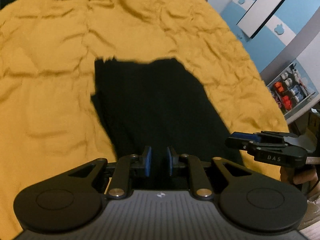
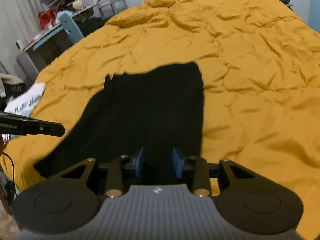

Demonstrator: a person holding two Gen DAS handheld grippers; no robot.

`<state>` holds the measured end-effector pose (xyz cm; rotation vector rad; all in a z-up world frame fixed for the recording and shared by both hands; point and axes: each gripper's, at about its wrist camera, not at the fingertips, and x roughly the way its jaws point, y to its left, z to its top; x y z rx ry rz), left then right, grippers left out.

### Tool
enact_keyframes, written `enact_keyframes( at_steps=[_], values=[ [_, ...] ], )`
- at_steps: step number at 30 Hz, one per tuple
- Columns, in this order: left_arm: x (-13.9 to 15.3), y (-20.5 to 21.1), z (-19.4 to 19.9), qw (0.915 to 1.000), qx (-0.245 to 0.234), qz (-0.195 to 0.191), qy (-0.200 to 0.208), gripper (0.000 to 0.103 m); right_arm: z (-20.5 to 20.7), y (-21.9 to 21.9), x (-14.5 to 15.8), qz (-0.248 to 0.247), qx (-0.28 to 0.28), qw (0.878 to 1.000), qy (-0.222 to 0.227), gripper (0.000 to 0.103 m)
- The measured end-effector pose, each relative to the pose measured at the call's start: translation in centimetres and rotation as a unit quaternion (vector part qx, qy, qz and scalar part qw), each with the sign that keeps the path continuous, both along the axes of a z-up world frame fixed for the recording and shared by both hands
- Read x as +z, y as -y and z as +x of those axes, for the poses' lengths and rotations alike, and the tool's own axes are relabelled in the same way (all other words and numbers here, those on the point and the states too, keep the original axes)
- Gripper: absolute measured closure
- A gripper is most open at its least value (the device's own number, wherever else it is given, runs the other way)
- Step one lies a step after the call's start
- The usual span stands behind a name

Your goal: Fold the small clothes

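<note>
A black garment [image 1: 156,100] lies partly folded on a mustard-yellow bedspread [image 1: 50,60], its near edge running up to both grippers. My left gripper [image 1: 159,160] has its blue pads close together with the black cloth pinched between them. Its dark tip also pokes in from the left in the right wrist view [image 2: 60,130]. In that view the garment [image 2: 150,104] reaches my right gripper [image 2: 158,164], whose pads stand wider apart; black cloth lies in the gap without being pressed. From the left wrist view the right gripper [image 1: 236,138] shows side-on at the garment's right edge.
A white printed cloth [image 2: 26,102] lies at the bed's left edge. Beyond it stand a desk with a blue chair [image 2: 68,26]. Blue-and-white cabinets [image 1: 270,20] and a shelf with small items [image 1: 290,92] stand past the bed's right side. Wrinkled bedspread [image 2: 250,80] surrounds the garment.
</note>
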<state>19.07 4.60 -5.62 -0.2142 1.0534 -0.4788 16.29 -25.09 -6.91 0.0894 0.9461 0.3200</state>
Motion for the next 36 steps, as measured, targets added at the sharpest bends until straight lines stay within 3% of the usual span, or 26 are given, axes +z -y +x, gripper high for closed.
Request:
enact_keyframes(
  at_steps=[5,9,13,18,21,24,30,33,36],
  values=[
    [-3.4,-0.1,-1.8,0.9989,0.019,0.034,-0.026,0.086,-1.7,0.0,-2.7,-0.02,0.001,1.0,0.003,0.074],
    [-3.7,-0.7,-2.1,0.9987,0.034,0.025,-0.028,0.089,-1.8,0.3,-2.5,-0.019,-0.001,1.0,0.004,0.074],
    [-1.7,-0.1,-3.2,0.9978,0.039,0.053,0.005,0.09,-2.6,0.9,-0.6,-0.005,-0.007,1.0,0.013,0.073],
    [1.0,1.9,-5.7,0.996,0.007,0.048,0.075,0.09,-5.1,0.0,0.7,-0.01,0.025,0.999,0.035,0.073],
    [0.5,3.2,-6.5,0.9932,-0.007,0.081,0.084,0.09,-5.7,-0.5,-0.4,-0.025,0.035,0.999,0.024,0.073],
    [-2.0,3.6,-6.1,0.9913,-0.001,0.118,0.059,0.088,-5.4,-0.2,-2.9,-0.027,0.021,0.999,-0.005,0.073],
    [-3.3,3.1,-6.3,0.9912,-0.003,0.119,0.058,0.086,-5.0,0.1,-4.3,-0.016,0.016,1.0,-0.013,0.073],
    [-2.3,3.0,-6.5,0.9924,0.006,0.106,0.062,0.086,-4.6,0.5,-3.1,0.003,0.002,1.0,-0.016,0.072],
    [0.0,2.9,-7.0,0.9904,0.013,0.092,0.102,0.085,-5.1,0.6,-0.7,0.021,0.001,1.0,0.009,0.072]
  ],
)
